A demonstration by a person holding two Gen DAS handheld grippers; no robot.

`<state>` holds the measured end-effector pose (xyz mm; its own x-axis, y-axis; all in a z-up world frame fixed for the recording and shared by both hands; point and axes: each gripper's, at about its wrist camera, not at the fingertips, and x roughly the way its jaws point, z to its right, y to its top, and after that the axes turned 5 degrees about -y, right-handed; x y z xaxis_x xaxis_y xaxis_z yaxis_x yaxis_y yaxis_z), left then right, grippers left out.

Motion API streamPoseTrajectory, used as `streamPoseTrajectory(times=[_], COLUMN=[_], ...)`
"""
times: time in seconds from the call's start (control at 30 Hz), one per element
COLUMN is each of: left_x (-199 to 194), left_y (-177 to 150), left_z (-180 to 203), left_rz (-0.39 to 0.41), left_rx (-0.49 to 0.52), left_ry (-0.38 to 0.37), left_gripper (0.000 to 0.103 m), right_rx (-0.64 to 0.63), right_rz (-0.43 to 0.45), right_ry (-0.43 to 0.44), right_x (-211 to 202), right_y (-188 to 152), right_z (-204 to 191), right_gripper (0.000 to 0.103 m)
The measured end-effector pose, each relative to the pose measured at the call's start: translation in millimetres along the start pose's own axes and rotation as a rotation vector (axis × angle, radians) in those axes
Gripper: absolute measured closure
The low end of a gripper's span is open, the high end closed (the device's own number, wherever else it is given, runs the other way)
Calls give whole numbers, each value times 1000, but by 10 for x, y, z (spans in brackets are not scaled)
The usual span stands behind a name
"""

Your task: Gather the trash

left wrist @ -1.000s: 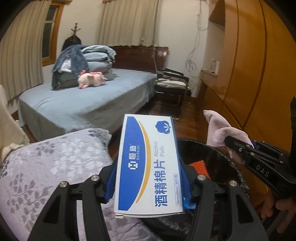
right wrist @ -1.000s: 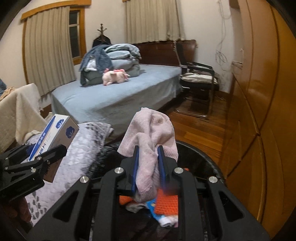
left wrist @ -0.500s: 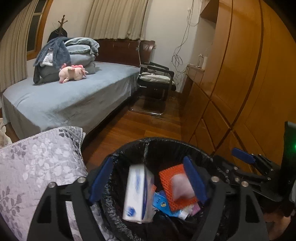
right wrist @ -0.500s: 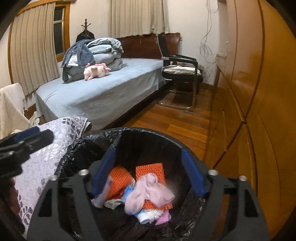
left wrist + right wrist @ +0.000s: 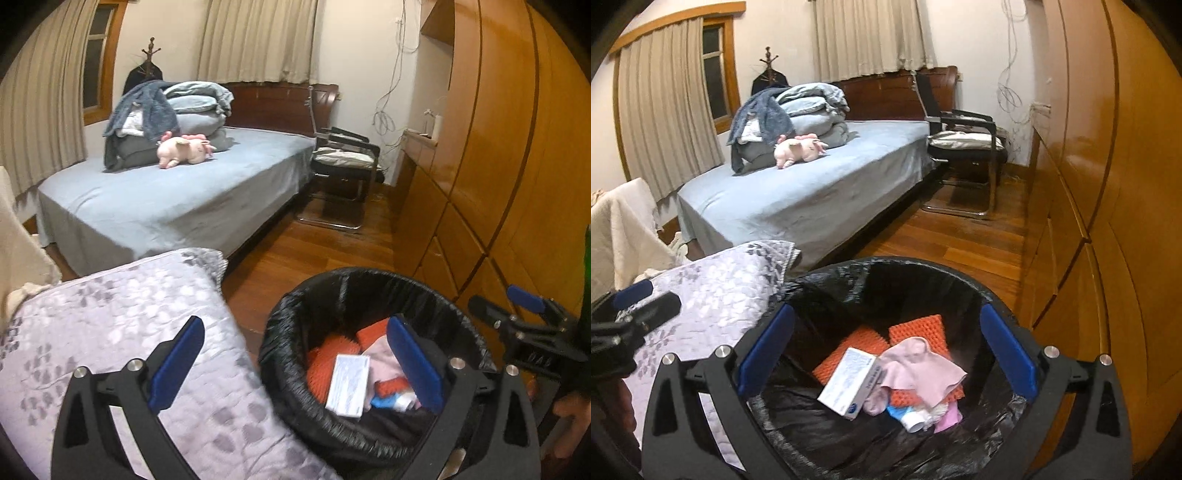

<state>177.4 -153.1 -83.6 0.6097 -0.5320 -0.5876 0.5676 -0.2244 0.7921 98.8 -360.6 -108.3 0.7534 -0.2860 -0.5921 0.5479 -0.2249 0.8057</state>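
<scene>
- Left gripper (image 5: 295, 360) jaws opening, empty; its box (image 5: 849, 384) has dropped into the bin (image 5: 849, 269) below.
- Right gripper (image 5: 886, 350) jaws opening, empty; pink cloth (image 5: 919, 365) now lies beneath it.

A home bedroom is shown. A bed (image 5: 177, 199) with a blue sheet is set against a dark wooden headboard (image 5: 273, 107), with folded bedding (image 5: 192, 107) and a pink plush toy (image 5: 184, 146) on it. Curtains (image 5: 258, 40) are hung over the windows, a coat stand (image 5: 149, 55) is placed in the corner, and a chair (image 5: 347, 162) beside the bed. One wall is lined with a wooden wardrobe (image 5: 509, 129), and the floor (image 5: 325, 251) is laid in wood
</scene>
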Motion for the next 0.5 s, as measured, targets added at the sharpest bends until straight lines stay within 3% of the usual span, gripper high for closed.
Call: streamPoseTrajectory(times=[0.5], left_x=[-792], left_y=[-203], left_z=[-38], left_rz=[40], left_rx=[-43], left_ry=[96], left_gripper=[6], right_rx=[-74], right_rz=[36], right_ry=[104], right_x=[-742], right_y=[78], right_z=[-432], right_gripper=[5])
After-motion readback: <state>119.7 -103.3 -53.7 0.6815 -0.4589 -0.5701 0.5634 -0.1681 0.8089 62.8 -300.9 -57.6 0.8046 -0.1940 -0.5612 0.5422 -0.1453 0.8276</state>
